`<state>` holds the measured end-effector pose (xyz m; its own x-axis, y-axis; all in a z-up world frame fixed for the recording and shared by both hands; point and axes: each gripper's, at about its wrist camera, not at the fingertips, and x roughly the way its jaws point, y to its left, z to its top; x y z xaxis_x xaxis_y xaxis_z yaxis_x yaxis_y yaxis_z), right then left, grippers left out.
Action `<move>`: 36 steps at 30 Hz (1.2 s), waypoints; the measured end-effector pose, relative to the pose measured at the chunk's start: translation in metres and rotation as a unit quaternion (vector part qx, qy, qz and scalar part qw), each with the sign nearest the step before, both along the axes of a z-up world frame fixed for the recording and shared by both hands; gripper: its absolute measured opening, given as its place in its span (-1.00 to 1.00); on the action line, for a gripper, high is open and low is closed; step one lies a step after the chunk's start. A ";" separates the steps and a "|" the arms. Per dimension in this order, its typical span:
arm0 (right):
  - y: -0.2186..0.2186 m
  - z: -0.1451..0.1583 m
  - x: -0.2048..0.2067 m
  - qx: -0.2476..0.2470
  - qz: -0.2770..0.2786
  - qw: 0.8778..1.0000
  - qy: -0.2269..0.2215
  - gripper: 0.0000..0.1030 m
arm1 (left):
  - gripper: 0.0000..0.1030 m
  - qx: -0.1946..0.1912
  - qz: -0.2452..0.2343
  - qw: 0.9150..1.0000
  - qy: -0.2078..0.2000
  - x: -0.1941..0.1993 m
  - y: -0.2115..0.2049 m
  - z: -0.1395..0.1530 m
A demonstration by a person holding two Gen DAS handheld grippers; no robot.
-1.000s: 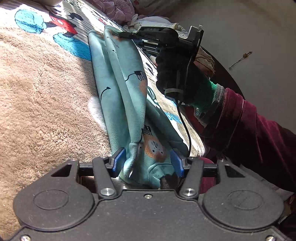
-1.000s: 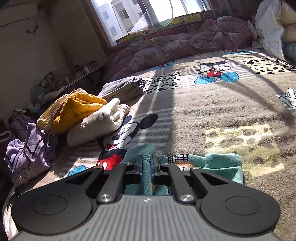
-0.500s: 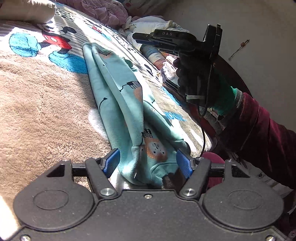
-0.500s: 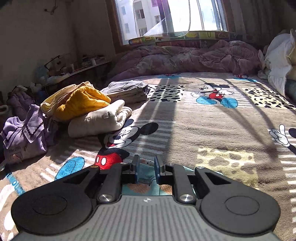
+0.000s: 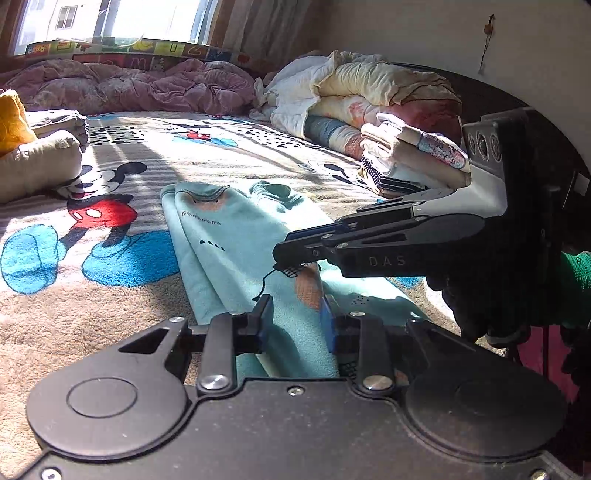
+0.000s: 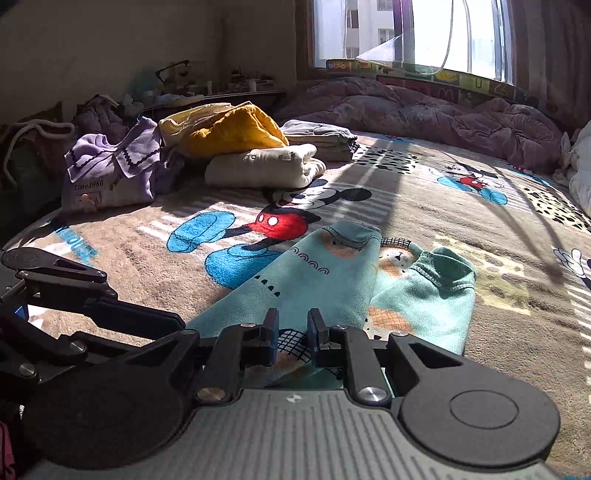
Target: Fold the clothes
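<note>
Over on the left, a folded cream garment (image 6: 264,168) sits on the Mickey Mouse blanket (image 5: 103,214), with a yellow garment (image 6: 232,129) heaped behind it and a purple top (image 6: 110,166) further out by the bed's edge. Moving in, here is the teal garment (image 5: 236,236), folded lengthwise into a long strip, lying flat on the blanket and running away from both cameras toward the window (image 6: 406,33).

The left gripper (image 5: 295,314) hangs low over the near end of that strip, jaws parted to a moderate gap, teal cloth showing between the blue pads (image 5: 327,325). Nothing is pinched there; whether the fingertips touch the fabric, I cannot tell.

Next across, the right gripper (image 6: 291,334) sits just beside its partner, over the same near stretch of the garment, pointing along it. Its jaws stand a narrow gap apart, a checked print on the cloth visible between them, and it has hold of nothing. From the left wrist camera its black fingers (image 5: 306,251) reach in from the right, poised above the teal cloth, held by a dark-gloved right hand (image 5: 491,295).

Far right, a stack of folded clothes (image 5: 410,162) rests against rolled bedding (image 5: 369,96).
</note>
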<state>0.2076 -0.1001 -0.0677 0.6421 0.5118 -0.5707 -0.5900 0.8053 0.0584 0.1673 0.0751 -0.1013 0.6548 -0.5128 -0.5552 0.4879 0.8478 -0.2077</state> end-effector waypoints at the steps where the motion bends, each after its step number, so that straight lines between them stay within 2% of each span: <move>1: 0.002 -0.005 0.006 -0.010 0.002 1.000 0.008 -0.64 | -0.48 -0.005 0.007 1.000 0.011 0.001 0.002 -0.009; 3: 0.006 -0.022 0.014 -0.033 0.011 0.999 0.028 -0.66 | -0.48 -0.036 0.017 0.999 0.026 0.002 0.011 -0.011; 6: 0.001 -0.020 0.017 -0.013 0.004 0.999 0.039 -0.66 | -0.48 -0.053 0.021 0.998 0.015 -0.012 0.021 -0.002; 8: -0.006 -0.005 0.004 0.008 0.002 1.000 0.009 -0.62 | -0.48 -0.055 0.017 0.998 0.003 -0.029 0.025 0.006; 10: -0.018 0.006 -0.010 0.041 0.001 0.999 -0.003 -0.63 | -0.48 -0.058 0.014 0.998 -0.004 -0.044 0.029 0.012; 12: -0.035 0.011 -0.026 0.056 -0.022 0.998 -0.010 -0.63 | -0.48 -0.074 0.030 0.997 0.013 -0.051 0.033 0.010; 14: -0.062 0.005 -0.040 0.105 -0.065 0.992 0.014 -0.52 | -0.32 -0.114 0.057 0.991 0.045 -0.053 0.044 0.005; 15: -0.076 0.002 -0.047 0.131 -0.088 0.987 0.028 -0.44 | 0.00 -0.135 0.071 0.986 0.060 -0.054 0.049 0.002; 16: -0.089 -0.003 -0.054 0.162 -0.108 0.980 0.044 -0.26 | 0.10 -0.157 0.084 0.981 0.075 -0.056 0.055 -0.001; 17: -0.102 -0.009 -0.061 0.193 -0.128 0.971 0.060 -0.13 | 0.10 -0.178 0.097 0.975 0.090 -0.057 0.061 -0.005; 20: -0.136 -0.036 -0.090 0.283 -0.168 0.937 0.115 0.00 | 0.10 -0.238 0.130 0.953 0.134 -0.063 0.072 -0.014; 22: -0.140 -0.056 -0.102 0.307 -0.177 0.923 0.148 0.02 | 0.10 -0.269 0.141 0.940 0.157 -0.068 0.075 -0.017; 24: -0.144 -0.071 -0.112 0.333 -0.187 0.908 0.171 0.01 | 0.10 -0.288 0.141 0.931 0.172 -0.071 0.074 -0.017; 27: -0.149 -0.081 -0.119 0.389 -0.200 0.877 0.196 0.00 | 0.10 -0.321 0.151 0.915 0.192 -0.074 0.073 -0.019; 29: -0.150 -0.084 -0.121 0.414 -0.200 0.862 0.212 0.00 | 0.09 -0.335 0.163 0.905 0.204 -0.074 0.072 -0.021; 30: -0.147 -0.085 -0.123 0.412 -0.203 0.862 0.214 0.00 | 0.02 -0.331 0.172 0.904 0.208 -0.073 0.071 -0.022; 31: -0.145 -0.085 -0.125 0.409 -0.206 0.863 0.215 -0.08 | -0.15 -0.327 0.182 0.903 0.212 -0.073 0.069 -0.023; 32: -0.141 -0.085 -0.127 0.395 -0.210 0.870 0.209 -0.19 | -0.32 -0.320 0.189 0.903 0.214 -0.073 0.067 -0.024; 33: -0.136 -0.085 -0.128 0.379 -0.211 0.878 0.201 -0.21 | -0.41 -0.309 0.194 0.907 0.212 -0.074 0.065 -0.025; 35: -0.128 -0.083 -0.129 0.341 -0.209 0.898 0.184 -0.40 | -0.45 -0.288 0.201 0.913 0.207 -0.076 0.060 -0.026; 36: -0.125 -0.083 -0.131 0.328 -0.207 0.905 0.173 -0.40 | -0.45 -0.280 0.202 0.916 0.205 -0.076 0.058 -0.025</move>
